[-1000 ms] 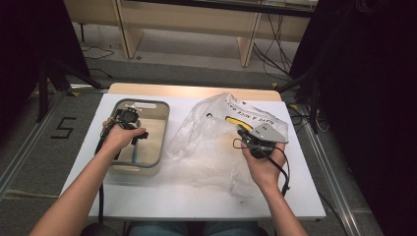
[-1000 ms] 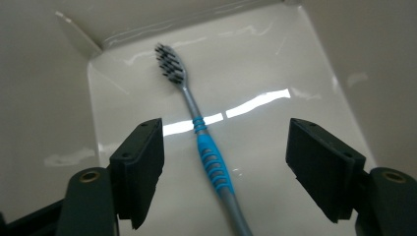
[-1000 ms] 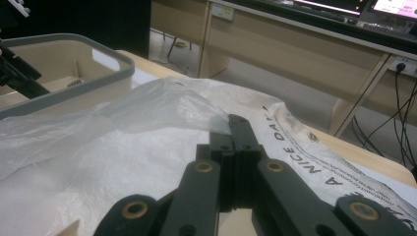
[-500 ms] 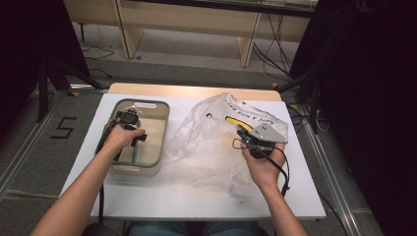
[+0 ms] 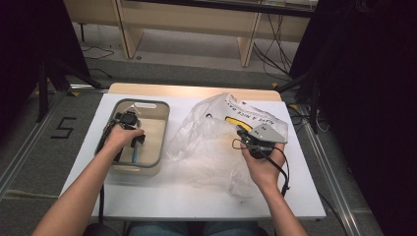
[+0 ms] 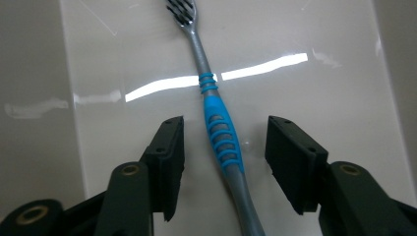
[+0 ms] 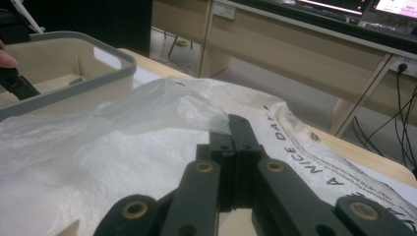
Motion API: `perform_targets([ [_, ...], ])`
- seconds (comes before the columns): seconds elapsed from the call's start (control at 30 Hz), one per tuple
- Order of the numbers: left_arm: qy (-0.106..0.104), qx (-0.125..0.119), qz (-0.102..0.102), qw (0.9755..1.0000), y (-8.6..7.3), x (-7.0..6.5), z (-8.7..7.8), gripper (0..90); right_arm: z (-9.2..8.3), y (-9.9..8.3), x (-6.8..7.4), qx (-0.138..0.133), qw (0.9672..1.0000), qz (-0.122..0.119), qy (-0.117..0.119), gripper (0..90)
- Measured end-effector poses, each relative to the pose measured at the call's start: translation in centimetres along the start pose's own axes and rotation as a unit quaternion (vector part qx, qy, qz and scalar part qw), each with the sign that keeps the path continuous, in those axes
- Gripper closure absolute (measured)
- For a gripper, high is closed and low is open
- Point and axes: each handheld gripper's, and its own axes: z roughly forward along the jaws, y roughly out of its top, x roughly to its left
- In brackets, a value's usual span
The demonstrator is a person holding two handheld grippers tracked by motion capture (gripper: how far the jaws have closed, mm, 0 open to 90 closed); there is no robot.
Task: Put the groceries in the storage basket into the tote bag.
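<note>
high view: left gripper (image 5: 132,129) down in the bin (image 5: 158,110) at 9 o'clock; right gripper (image 5: 244,136) at 3 o'clock, pinning the plastic bag (image 5: 206,142) so its mouth stays up. White table (image 5: 196,201), grey floor.
left gripper view: jaws have just been closing, not yet touching; toothbrush (image 6: 221,132) lies between them on the bin floor.
right gripper view: jaws clamped on a bag fold (image 7: 187,110); desks at 12.

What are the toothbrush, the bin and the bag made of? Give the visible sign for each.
Toothbrush: likely hard grey plastic, its blue ribbed grip probably rubber.
Bin: seemingly rigid beige plastic with a grey rim, its glossy floor mirroring lights.
Bag: thin translucent plastic film, crinkled, with printed lettering.
</note>
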Motion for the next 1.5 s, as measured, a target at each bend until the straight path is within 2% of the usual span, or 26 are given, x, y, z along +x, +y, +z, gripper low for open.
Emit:
perform_targets([
  [0.2,0.010,0.009,0.003,0.9999,0.2,-0.1,0.0,53.9,0.0,0.0,0.0,0.001,1.0000,0.000,0.000,90.0],
  [0.8,0.015,0.022,0.001,0.9996,0.6,-0.7,0.1,63.9,0.0,0.0,0.0,0.001,1.0000,-0.001,0.001,90.0],
  [1.5,0.018,0.036,0.013,0.9991,1.1,-1.2,0.1,73.0,0.0,0.0,0.0,0.001,1.0000,0.000,0.001,90.0],
])
